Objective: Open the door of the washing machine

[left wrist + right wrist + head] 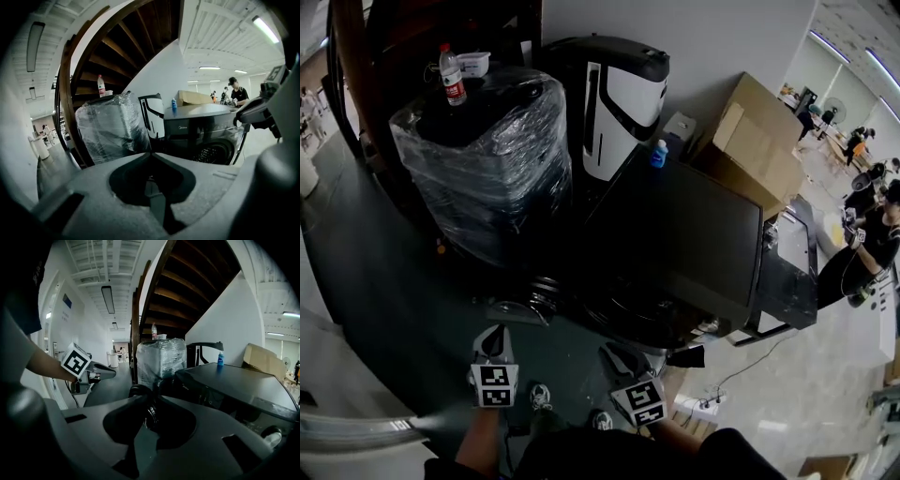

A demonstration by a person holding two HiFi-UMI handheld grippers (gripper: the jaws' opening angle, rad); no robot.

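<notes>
The dark washing machine [684,234] stands in front of me, with a small blue bottle [658,154] on its lid. Its round door [539,298] hangs swung out at the machine's left front; in the right gripper view the door [140,393] shows just beyond the jaws. The drum opening [209,153] appears in the left gripper view. My left gripper [493,336] is shut and empty, held off to the door's left. My right gripper [621,356] is near the machine's front, its jaws close together with a narrow gap and nothing between them.
A plastic-wrapped stack [487,159] with a water bottle [451,75] on top stands left of the machine, and a black-and-white appliance [619,103] behind it. Cardboard boxes [755,141] lie at the back right. A power strip [705,405] lies on the floor; people work at the far right.
</notes>
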